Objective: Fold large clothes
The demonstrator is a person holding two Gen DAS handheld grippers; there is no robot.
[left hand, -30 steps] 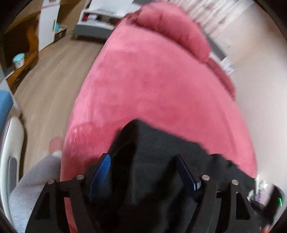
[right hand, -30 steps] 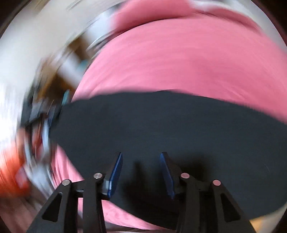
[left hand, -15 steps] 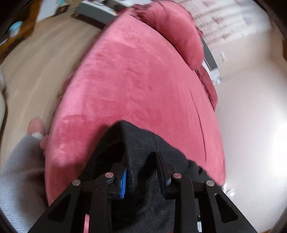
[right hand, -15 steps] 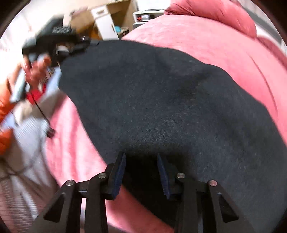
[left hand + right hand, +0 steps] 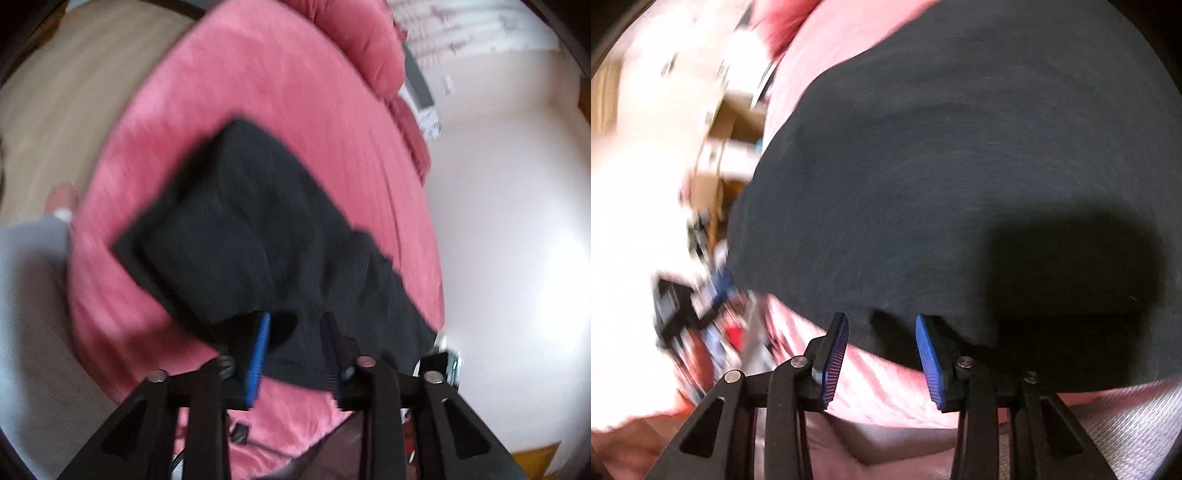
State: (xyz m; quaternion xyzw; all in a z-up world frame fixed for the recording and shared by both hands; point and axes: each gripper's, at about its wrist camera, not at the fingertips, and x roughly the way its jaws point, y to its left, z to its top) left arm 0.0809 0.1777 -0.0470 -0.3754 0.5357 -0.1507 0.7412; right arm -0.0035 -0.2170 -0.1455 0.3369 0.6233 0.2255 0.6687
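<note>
Heavy motion blur, blown-out white glare at sides, fisheye bending, dark vignetted corners

Room survey: bedroom
Pink bed (image 5: 280, 110) centre frame; pillow (image 5: 364, 40) at 1 o'clock; wooden floor (image 5: 62, 103) at 10 o'clock; pale wall (image 5: 509, 206) at 3 o'clock.

garment (image 5: 251, 229): matt dark knit cloth | bedcover (image 5: 258, 81): plush pink fabric

Open bedspread (image 5: 280, 92) beyond garment (image 5: 251, 229) (pillow (image 5: 365, 40) farther)
</note>
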